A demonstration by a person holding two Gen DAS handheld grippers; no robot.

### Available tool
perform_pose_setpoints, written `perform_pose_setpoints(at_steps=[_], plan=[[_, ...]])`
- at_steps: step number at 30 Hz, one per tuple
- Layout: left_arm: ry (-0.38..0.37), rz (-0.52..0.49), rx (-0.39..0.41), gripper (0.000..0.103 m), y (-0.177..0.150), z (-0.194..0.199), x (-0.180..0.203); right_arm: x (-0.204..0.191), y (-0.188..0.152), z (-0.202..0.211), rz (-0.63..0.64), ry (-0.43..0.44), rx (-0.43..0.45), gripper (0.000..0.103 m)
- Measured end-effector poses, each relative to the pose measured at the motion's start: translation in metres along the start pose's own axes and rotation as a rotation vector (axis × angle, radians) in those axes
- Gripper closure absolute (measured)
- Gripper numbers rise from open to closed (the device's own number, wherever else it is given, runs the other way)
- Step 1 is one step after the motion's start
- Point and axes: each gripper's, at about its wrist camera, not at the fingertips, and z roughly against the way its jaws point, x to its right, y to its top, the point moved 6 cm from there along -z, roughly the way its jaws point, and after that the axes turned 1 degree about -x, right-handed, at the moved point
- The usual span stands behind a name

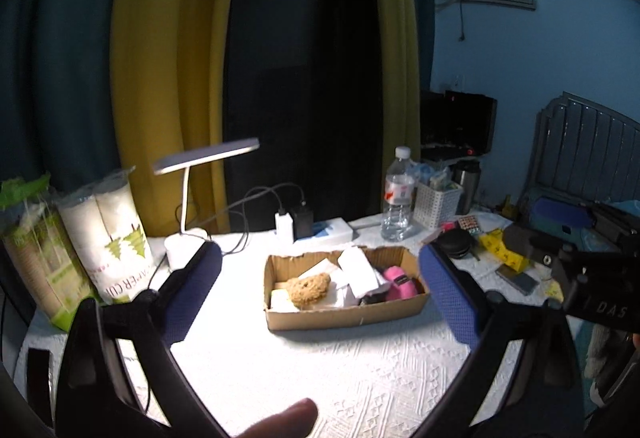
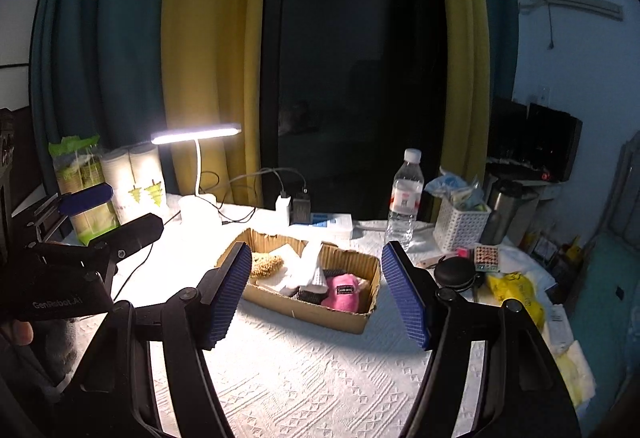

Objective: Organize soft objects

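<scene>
Soft objects: a tan sponge-like lump (image 1: pixel 309 288), white folded cloths (image 1: pixel 357 270) and a pink plush piece (image 1: pixel 398 281) lay together inside the cardboard box (image 1: pixel 344 314) on the white tablecloth (image 1: pixel 320 370).
Progress: judged nearly or wholly done; no soft item was seen loose on the cloth near the box.
Left gripper (image 1: pixel 320 290): jaws wide, nothing between them.
Right gripper (image 2: pixel 316 290): jaws wide, empty.
Right view only: a dark item (image 2: pixel 312 294) beside the plush, possibly a sock, and the lit lamp bar (image 2: pixel 196 134).
Left view only: a fingertip (image 1: pixel 288 418) at the bottom edge.
</scene>
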Motion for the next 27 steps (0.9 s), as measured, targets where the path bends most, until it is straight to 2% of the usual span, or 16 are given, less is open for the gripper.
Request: perform_pose_setpoints(at_steps=[10, 27], plan=[[0.003, -0.019, 0.061, 0.003, 0.018, 0.026, 0.005, 0.001, 0.011, 0.026, 0.002, -0.013, 0.037, 0.032], [0.005, -0.031, 0.059, 0.003, 0.021, 0.024, 0.011, 0.007, 0.012, 0.024, -0.004, -0.016, 0.035, 0.032]])
